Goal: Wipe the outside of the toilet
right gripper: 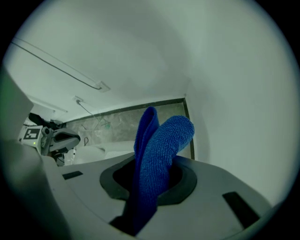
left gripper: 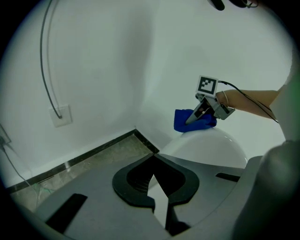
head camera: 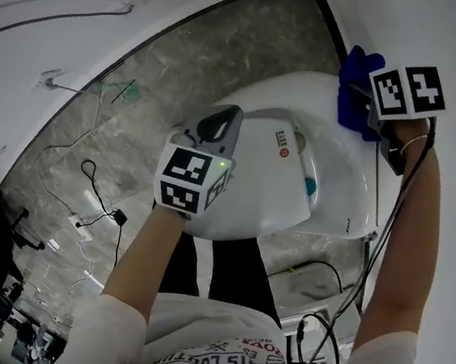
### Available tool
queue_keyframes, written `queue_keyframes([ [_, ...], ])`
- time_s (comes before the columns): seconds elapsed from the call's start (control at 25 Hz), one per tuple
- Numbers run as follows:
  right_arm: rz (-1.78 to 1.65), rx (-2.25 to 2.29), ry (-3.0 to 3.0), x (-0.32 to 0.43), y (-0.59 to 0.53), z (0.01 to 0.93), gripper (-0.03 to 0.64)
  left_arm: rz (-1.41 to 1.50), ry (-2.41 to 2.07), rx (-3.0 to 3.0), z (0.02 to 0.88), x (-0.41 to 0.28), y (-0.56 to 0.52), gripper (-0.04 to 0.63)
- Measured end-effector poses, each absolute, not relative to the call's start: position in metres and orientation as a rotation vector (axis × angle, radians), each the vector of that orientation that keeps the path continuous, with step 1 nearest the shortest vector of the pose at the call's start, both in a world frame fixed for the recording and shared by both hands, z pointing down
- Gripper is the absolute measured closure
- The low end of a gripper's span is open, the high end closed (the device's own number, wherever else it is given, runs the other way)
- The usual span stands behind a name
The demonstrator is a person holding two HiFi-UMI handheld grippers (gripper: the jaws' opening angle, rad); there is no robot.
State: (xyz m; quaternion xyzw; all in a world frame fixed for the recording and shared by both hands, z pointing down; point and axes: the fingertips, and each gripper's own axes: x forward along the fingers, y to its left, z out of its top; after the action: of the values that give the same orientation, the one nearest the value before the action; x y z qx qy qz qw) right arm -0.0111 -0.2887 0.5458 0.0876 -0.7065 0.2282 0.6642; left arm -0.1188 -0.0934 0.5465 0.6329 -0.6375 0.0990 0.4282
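Where the right gripper's (head camera: 359, 96) fingers come together, they pinch a blue cloth (right gripper: 157, 154): fabric is bunched betw. the pads, w/ two folds standing up past the tips. In the left gripper view the cloth sits on the white dome of the toilet (left gripper: 211, 147), touching it at the far end, close to the white wall (left gripper: 117, 61). The left gripper (left gripper: 153, 157) has its fingers pressed together at the tips, nothing betw. them. In the head view it hangs over the toilet's left side, well apart from the cloth; contact w/ the toilet can't be told. Both forearms reach fwd from white sleeves (head camera: 119, 330). Toilet top carries a small control strip w/ a red dot (head camera: 283, 152) and a teal button (head camera: 309, 186). Floor (head camera: 164, 101) is grey mottled stone w/ a dark border at the wall, and loose cables (head camera: 96, 192) lie on it to the left. A wall socket (left gripper: 61, 116) w/ a lead running up shows in the left gripper view.
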Motion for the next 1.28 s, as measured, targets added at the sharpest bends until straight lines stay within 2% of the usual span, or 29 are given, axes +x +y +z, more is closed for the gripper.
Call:
queue_keyframes([
  [0.48, 0.216, -0.05, -1.352, -0.051, -0.264, 0.6, 0.545, 0.21, -1.624, 1.499, 0.572, -0.164, -0.066, 0.588],
  [1.28, -0.06, -0.304, -1.165, -0.121, -0.158, 0.724, 0.545, 0.154, -1.727, 1.214, 0.641, -0.233, 0.078, 0.588],
])
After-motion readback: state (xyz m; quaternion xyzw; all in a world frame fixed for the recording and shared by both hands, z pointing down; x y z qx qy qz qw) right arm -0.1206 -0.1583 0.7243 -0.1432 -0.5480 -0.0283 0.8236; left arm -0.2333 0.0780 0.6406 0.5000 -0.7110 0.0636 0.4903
